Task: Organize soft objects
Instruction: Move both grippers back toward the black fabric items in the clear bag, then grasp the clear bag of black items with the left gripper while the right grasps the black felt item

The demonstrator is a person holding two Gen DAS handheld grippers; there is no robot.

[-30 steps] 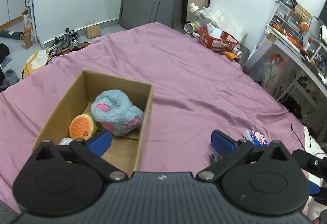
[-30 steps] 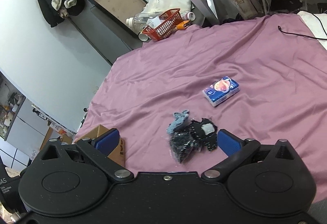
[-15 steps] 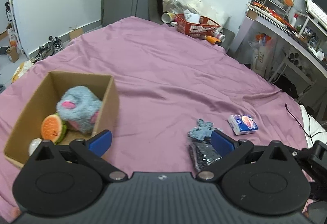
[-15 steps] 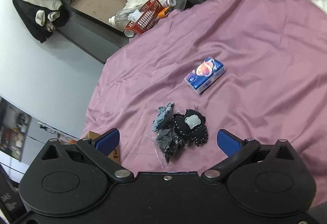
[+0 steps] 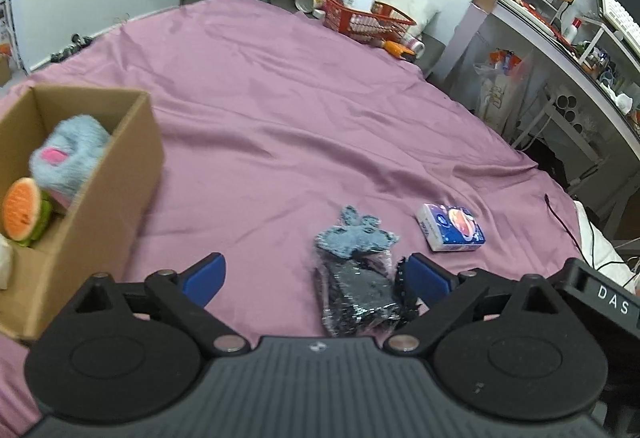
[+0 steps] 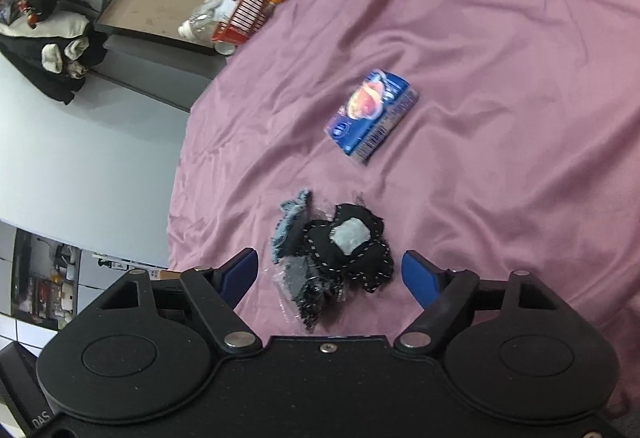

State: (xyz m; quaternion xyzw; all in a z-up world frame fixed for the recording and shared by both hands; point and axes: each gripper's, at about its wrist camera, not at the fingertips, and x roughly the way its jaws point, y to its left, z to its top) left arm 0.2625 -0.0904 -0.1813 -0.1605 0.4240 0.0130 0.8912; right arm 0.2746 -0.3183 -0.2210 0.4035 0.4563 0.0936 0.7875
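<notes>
Both grippers hang with jaws spread wide and nothing between them. The right gripper [image 6: 326, 270] sits just above the dark cloth bundle [image 6: 344, 242], which lies on the purple bedsheet [image 5: 280, 110] with a grey-blue knit piece [image 5: 354, 236] touching its far side. The tissue pack [image 5: 450, 228] rests near, to the right. The cardboard box [image 5: 116, 190], far left, holds 2 plush toys. Judged best: lower the jaws to straddle the bundle's thick middle, pinch cloth rather than sheet, then carry it to the box.
</notes>
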